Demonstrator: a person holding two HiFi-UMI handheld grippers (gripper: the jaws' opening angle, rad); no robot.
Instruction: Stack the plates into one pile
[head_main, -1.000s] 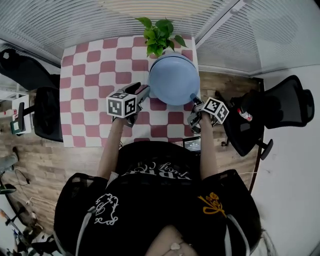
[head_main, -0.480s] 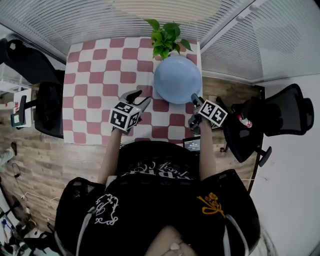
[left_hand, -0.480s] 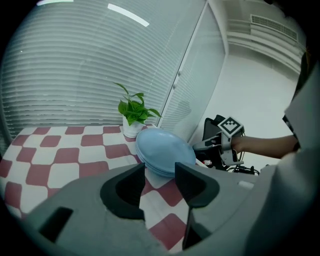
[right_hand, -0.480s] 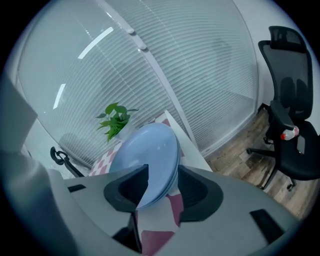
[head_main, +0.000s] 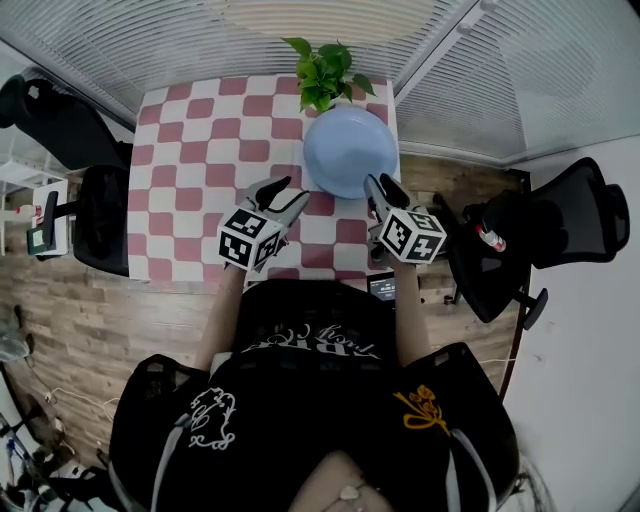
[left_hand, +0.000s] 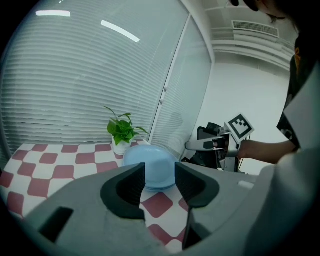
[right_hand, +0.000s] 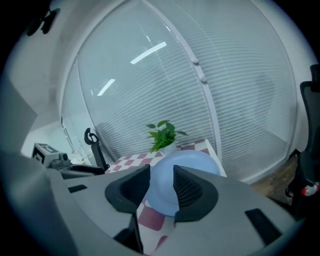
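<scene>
The left tongs stand with jaws well apart and grip nothing; between their dark pads only the table and the pile beyond show. The right tongs are likewise parted, and their jaws have just been opening. No thing is pressed between their pads, though the pile shows through the gap farther on. Both tongs point forward and somewhat downward toward the far edge of the table.

The pile of round, light-blue plates rests on the table covered with a red-and-white checked cloth. It lies ahead of both tongs: up and to the right of the left tongs' tips, and just ahead of the right tongs' tips, whose ends come near its nearest rim. The pile lies flat and level. Being round, the plates have no long axis.

There is one pile. The left gripper view shows more than one rim at its edge, but how many plates it holds cannot be counted. Beyond the pile, farther from both tongs, stands one leafy green plant in a small white pot, touching or just beside the pile's far rim. There are two tongs, one in each hand. A black mesh office chair stands to the right of the right tongs, off the table.
</scene>
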